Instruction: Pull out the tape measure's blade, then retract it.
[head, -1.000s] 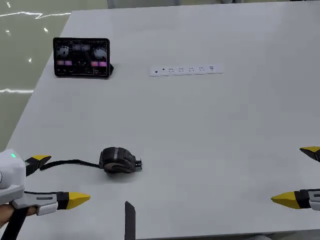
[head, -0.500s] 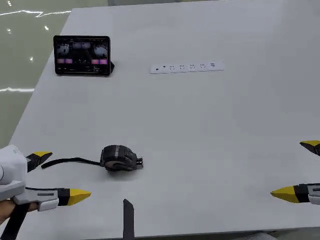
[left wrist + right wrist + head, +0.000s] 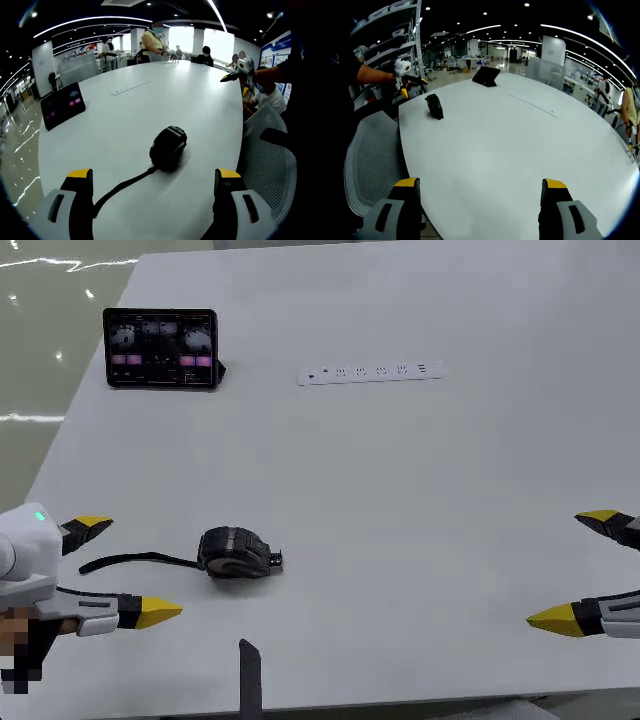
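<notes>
While the tape measure (image 3: 236, 553) sat toward the near left of the white table (image 3: 420, 480) with its blade wound in, I held my left gripper (image 3: 140, 568) just left of it. Its jaws were spread wide and held nothing, and the black wrist strap (image 3: 128, 562) trailed from the case into their gap. My right gripper (image 3: 560, 568) hung well apart on the right, equally spread and empty. The blade's hook (image 3: 279, 562) poked out of the case's right end, facing that gripper. As I judged it, the case had to be pinned first. I would slide the left jaws past the strap and close on the body itself, since gripping the strap would let it swing. The right jaws then needed to narrow, pinch the small hook squarely and draw straight right, low along the table.
</notes>
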A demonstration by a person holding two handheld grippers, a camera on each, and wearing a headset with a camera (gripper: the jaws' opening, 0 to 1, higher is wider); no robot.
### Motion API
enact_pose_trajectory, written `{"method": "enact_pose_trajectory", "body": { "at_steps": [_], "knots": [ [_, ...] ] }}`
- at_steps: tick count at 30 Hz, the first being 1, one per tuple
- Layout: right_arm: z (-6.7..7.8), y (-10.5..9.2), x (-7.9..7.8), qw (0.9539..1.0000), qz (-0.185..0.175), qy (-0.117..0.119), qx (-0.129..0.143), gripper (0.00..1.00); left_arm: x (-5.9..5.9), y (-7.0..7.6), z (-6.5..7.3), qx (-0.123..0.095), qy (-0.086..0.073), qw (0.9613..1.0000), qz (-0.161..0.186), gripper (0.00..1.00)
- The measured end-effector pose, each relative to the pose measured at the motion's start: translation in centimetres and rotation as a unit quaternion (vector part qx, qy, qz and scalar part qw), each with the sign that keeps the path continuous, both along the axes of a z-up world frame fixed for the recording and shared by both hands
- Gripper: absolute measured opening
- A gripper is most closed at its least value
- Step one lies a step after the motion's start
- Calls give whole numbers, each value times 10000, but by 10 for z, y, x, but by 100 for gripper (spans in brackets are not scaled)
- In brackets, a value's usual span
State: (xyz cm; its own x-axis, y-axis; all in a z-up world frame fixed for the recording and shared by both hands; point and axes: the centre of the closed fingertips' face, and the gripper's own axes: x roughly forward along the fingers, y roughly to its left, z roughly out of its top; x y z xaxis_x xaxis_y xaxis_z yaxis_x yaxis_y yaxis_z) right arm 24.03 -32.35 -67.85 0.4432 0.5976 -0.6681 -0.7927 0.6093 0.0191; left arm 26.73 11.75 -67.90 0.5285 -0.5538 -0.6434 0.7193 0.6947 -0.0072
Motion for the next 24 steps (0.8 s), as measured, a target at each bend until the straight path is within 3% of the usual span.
{"method": "enact_pose_trajectory", "body": {
  "at_steps": [4,11,13,16,24],
  "knots": [
    [-1,5,5,10000,46,-14,-10,100,2,-2,-3,104,51,9998,-182,99],
    [2,23,12,9994,338,-105,-39,100,10,-9,3,268,-27,9988,-401,99],
    [3,28,15,9990,405,-171,-39,100,13,-11,4,415,-109,9978,-506,99],
    [4,32,18,9988,451,-202,-31,100,14,-16,3,437,-43,9972,-609,99],
    [2,42,19,9981,592,-181,-17,100,16,-26,3,688,-55,9925,-1008,99]
  ]
}}
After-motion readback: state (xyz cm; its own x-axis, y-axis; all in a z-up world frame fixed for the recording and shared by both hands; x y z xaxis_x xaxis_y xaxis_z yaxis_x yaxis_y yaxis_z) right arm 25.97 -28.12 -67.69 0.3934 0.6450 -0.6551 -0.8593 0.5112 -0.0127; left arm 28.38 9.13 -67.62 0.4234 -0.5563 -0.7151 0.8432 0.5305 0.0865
